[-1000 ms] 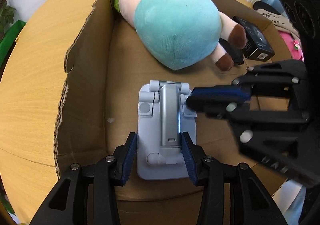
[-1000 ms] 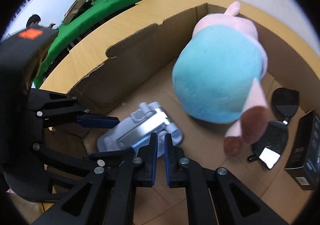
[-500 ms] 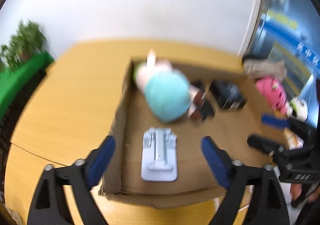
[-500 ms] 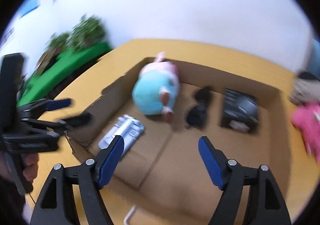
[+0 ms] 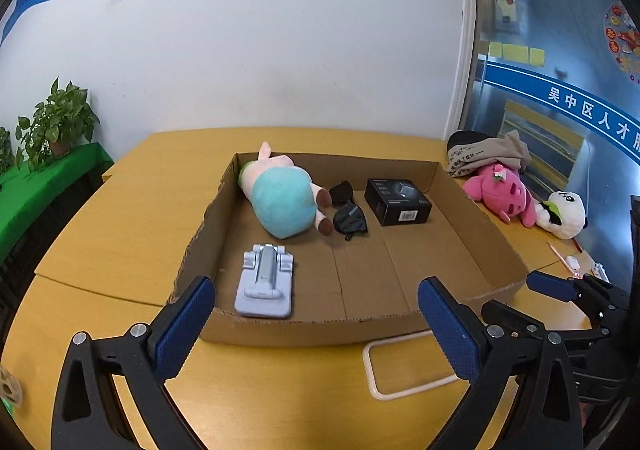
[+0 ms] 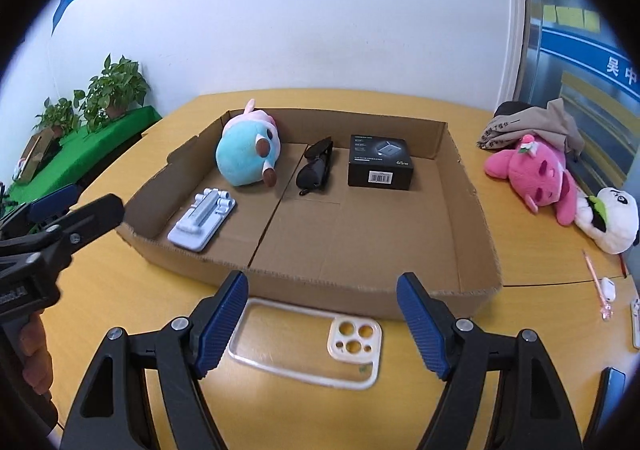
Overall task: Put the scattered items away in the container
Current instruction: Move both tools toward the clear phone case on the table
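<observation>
Two grippers with black arms and blue ribbed pads are held above the near edge of the round wooden table (image 6: 120, 306). The left gripper (image 5: 316, 324) has its jaws opening and standing very wide, with nothing between the pads. The right gripper (image 6: 324, 324) stands open too and grips nothing; it hovers over a clear phone case with a cream camera frame (image 6: 308, 346), which lies flat on the table just before the near wall of the shallow brown cardboard box (image 6: 360, 242).

Inside the box, in the near left corner, lies a light blue folding phone stand (image 5: 266, 282), flat on the floor and close to the left wall. Behind it, toward the far left corner, a plush pig with a turquoise body and pink head (image 5: 280, 200) lies on its side. Just right of the pig's brown feet rests a pair of black sunglasses (image 5: 348, 210), folded. To the right of them, near the far wall, sits a small black carton with a white barcode label (image 5: 398, 200). The right half of the box floor is bare.

Outside the box, at the right edge of the table, a pink plush animal (image 6: 536, 178) lies touching a white and black panda plush (image 6: 608, 218). Behind them is a bundle of grey cloth (image 6: 536, 126). A thin pink pen (image 6: 596, 278) lies nearer on that side.

Beyond the left edge of the table, potted green plants (image 6: 112, 90) stand on a green-covered shelf against the white wall.
</observation>
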